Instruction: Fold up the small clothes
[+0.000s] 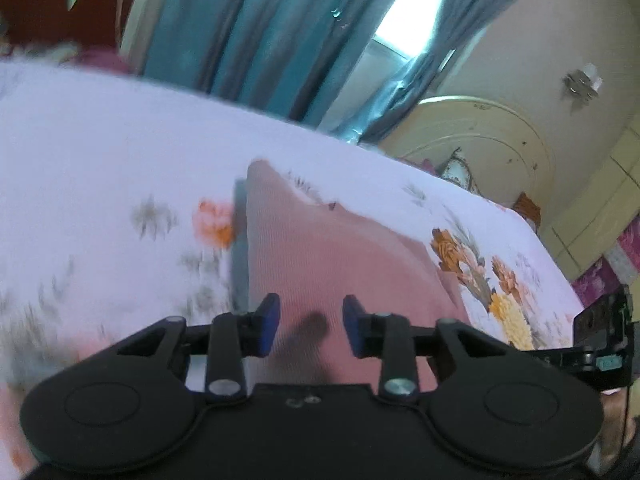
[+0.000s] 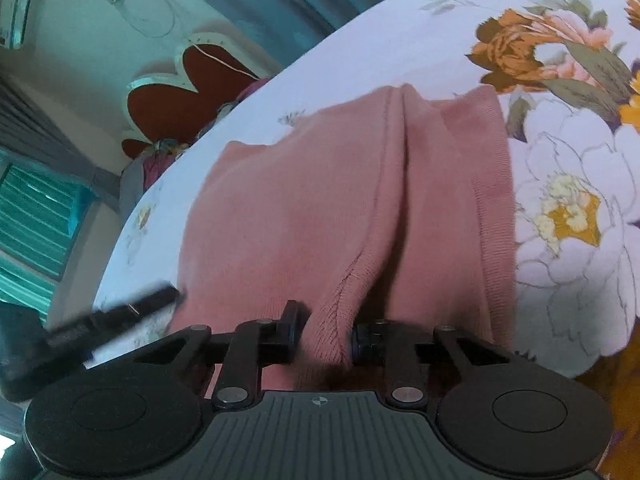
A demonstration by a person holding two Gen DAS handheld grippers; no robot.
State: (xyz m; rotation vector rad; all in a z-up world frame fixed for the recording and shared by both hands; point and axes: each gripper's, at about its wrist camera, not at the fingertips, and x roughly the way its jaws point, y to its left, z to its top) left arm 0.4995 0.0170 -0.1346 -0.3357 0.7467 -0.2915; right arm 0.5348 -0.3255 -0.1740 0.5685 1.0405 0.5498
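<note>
Bed, floral sheet, carries the pink knit garment, which lies flat ahead of both sets of jaws and runs under them. Right gripper: jaws closed on a raised fold of the knit, cloth pinched between the pads. Left gripper: jaws apart over flat pink cloth, nothing pinched that I can see. Judgement: light, soft, limp, stretchy; slumps if lifted. Best taken at hem or seam edges, two points.

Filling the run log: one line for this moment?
stage: grasping | right tongs: closed on pink garment fold | left tongs: open above garment, nothing gripped | surface: floral sheet
</note>
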